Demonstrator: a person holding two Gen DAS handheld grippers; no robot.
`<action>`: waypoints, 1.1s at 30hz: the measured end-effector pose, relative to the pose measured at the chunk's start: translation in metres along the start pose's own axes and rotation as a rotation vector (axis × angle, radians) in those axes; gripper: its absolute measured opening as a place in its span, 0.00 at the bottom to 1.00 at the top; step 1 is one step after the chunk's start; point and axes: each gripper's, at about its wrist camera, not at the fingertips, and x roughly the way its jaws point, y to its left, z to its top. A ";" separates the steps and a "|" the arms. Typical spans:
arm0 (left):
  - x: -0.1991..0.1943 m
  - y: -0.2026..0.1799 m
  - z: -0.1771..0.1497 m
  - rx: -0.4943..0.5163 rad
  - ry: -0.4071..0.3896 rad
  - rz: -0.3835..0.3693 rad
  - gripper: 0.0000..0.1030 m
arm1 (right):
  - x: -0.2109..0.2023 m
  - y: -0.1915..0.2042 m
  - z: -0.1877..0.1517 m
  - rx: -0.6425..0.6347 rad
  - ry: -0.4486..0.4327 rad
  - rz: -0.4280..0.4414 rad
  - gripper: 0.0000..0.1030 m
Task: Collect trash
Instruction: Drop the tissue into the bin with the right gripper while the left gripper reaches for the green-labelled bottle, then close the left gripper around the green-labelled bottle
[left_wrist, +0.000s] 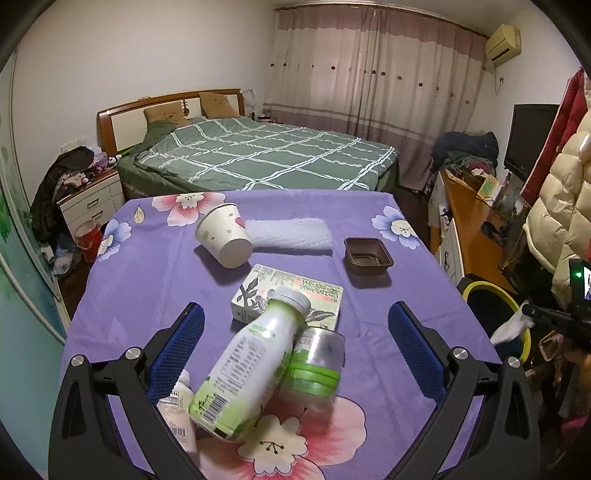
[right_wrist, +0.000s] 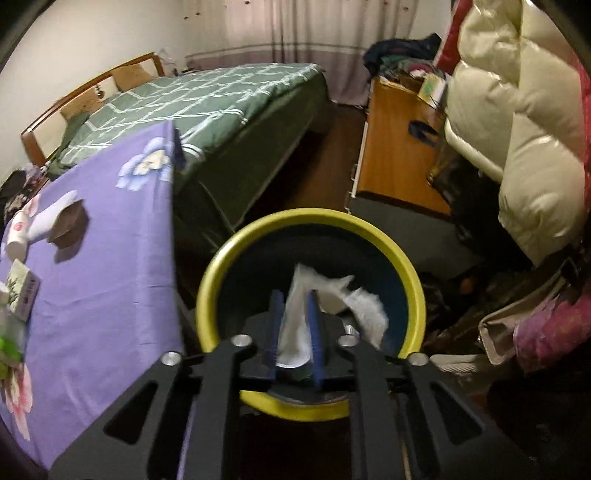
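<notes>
My left gripper (left_wrist: 295, 310) stands wide open low over the purple flowered tablecloth (left_wrist: 155, 280). Between its fingers lie a white-and-green bottle (left_wrist: 251, 365) on its side, leaning on a clear jar with a green band (left_wrist: 317, 365). A white tube (left_wrist: 181, 410) lies by the left finger. Beyond are a tea box (left_wrist: 291, 295), a tipped paper cup (left_wrist: 225, 236), a white foam sheet (left_wrist: 291, 232) and a brown plastic tray (left_wrist: 367, 254). My right gripper (right_wrist: 294, 295) hangs over the yellow-rimmed bin (right_wrist: 221, 266), jaws slightly apart and open, with a white tissue (right_wrist: 295, 325) loose between them.
The bin (left_wrist: 480, 291) stands on the floor just off the table's right edge. A wooden desk (right_wrist: 391, 155) and a hanging cream puffer coat (right_wrist: 517, 129) crowd the right side. A green-quilted bed (left_wrist: 266, 155) lies behind the table.
</notes>
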 end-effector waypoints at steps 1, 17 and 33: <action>-0.001 -0.002 -0.001 0.002 0.001 0.003 0.95 | 0.002 -0.005 0.000 0.012 -0.001 0.001 0.21; 0.019 0.019 -0.036 0.058 0.116 -0.012 0.95 | 0.003 0.024 -0.004 -0.001 -0.019 0.109 0.24; 0.057 0.054 -0.045 0.157 0.225 -0.065 0.73 | -0.017 0.096 -0.012 -0.108 -0.031 0.243 0.24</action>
